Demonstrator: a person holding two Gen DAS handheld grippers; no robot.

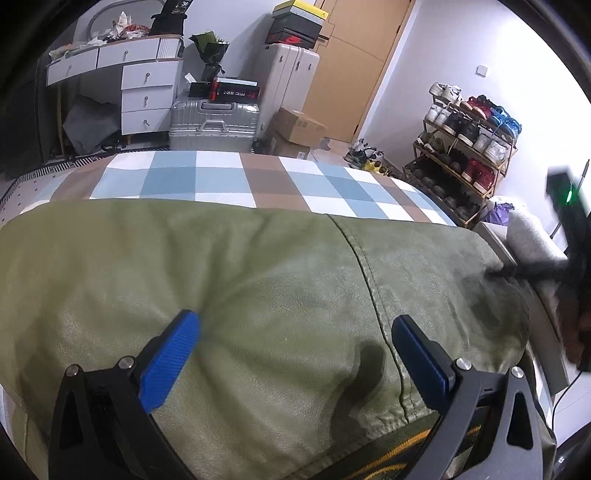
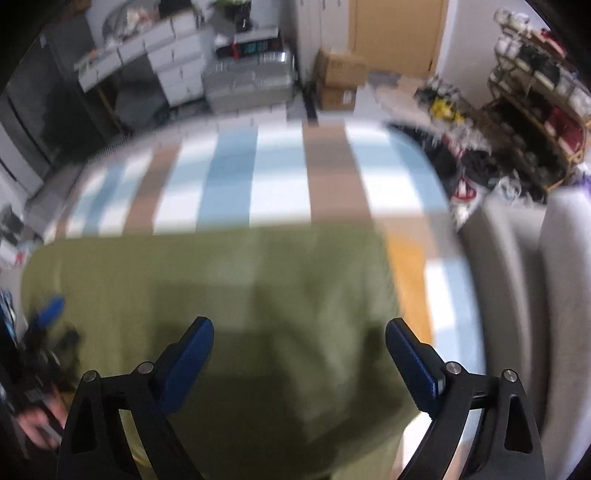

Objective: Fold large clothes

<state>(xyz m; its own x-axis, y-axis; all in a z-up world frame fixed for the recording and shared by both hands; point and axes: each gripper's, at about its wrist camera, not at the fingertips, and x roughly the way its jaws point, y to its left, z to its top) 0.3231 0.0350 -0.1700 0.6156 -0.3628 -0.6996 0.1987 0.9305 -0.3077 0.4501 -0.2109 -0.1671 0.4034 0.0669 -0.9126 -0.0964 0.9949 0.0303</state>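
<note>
Left gripper [image 1: 295,354]: jaws wide apart, empty, low over garment; may snag the seam.
Green jacket [image 1: 258,280]: spread flat on checked bed cover [image 1: 207,177] (near edge bunched); may slide.
Right gripper [image 2: 299,358]: jaws apart, empty; blurred view, grasp may miss.

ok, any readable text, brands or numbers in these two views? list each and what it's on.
"36": white digits on the black box atop the white dresser.
Nike swoosh, logo only: red, on the black shoebox above the upright suitcase.
Red-and-black box on the flat suitcase: white lettering, too small to read.
Right wrist view: motion-blurred, nothing legible.
</note>
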